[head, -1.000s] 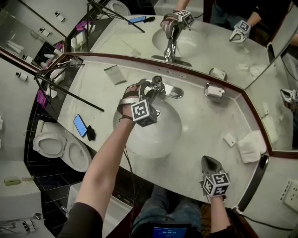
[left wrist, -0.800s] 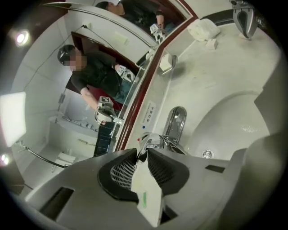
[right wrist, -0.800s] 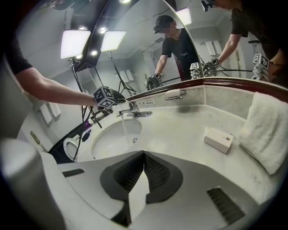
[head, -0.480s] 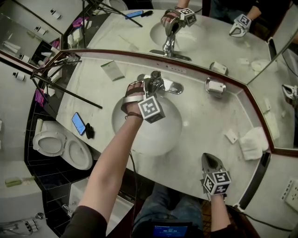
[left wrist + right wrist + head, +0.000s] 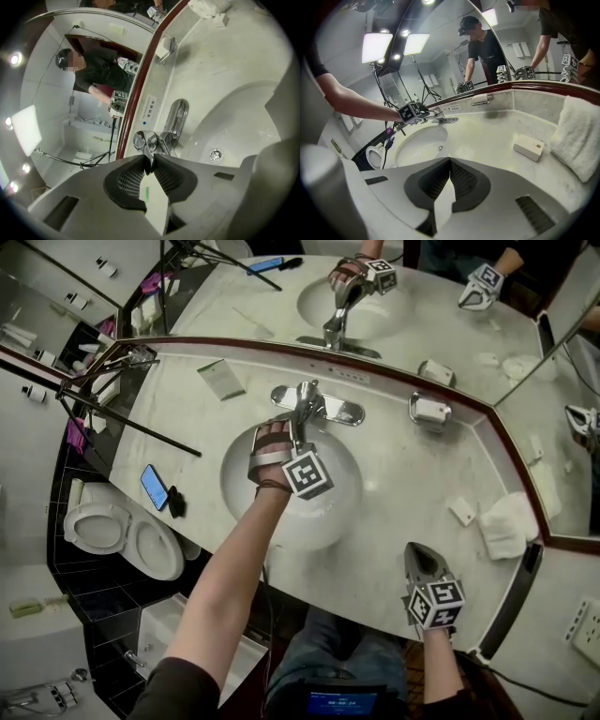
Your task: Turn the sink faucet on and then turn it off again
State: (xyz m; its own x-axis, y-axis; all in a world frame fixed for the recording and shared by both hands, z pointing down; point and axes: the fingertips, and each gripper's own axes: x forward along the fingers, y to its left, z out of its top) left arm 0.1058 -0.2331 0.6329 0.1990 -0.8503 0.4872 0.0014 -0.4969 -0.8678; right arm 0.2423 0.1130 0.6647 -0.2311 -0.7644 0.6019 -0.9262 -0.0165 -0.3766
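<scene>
Since the earlier frame the left gripper point(image 5: 150, 158) has sunk and drawn a little nearer over the white oval sink basin point(image 5: 330, 514). Its jaws have just been closing, and they now pinch the tip of the chrome lever handle point(image 5: 144, 139). That handle belongs to the chrome sink faucet point(image 5: 317, 409), which stands at the far rim of the basin, just before the wall mirror point(image 5: 422, 320). A grip at the lever's tip gives the most leverage. The downward tilt suggests the handle is being pressed down, likely the shutting-off half of the task. Whether water runs I cannot tell.

The right gripper point(image 5: 450, 161) rests at the near right edge of the pale marble counter point(image 5: 412, 486), jaws together with nothing between them, well apart from the faucet and probably parked there to stay clear.

A chrome soap holder point(image 5: 431, 411) sits right of the faucet by the mirror. A small white box point(image 5: 462, 516) and a folded white towel point(image 5: 509, 526) lie further right. On the left are a dark smartphone with a blue screen point(image 5: 155, 487), a black tripod leg point(image 5: 131, 423) lying across the counter, and a pale card point(image 5: 221, 379). None of these stands between the gripper and the lever; only the faucet's own body sits close beneath the jaws.
</scene>
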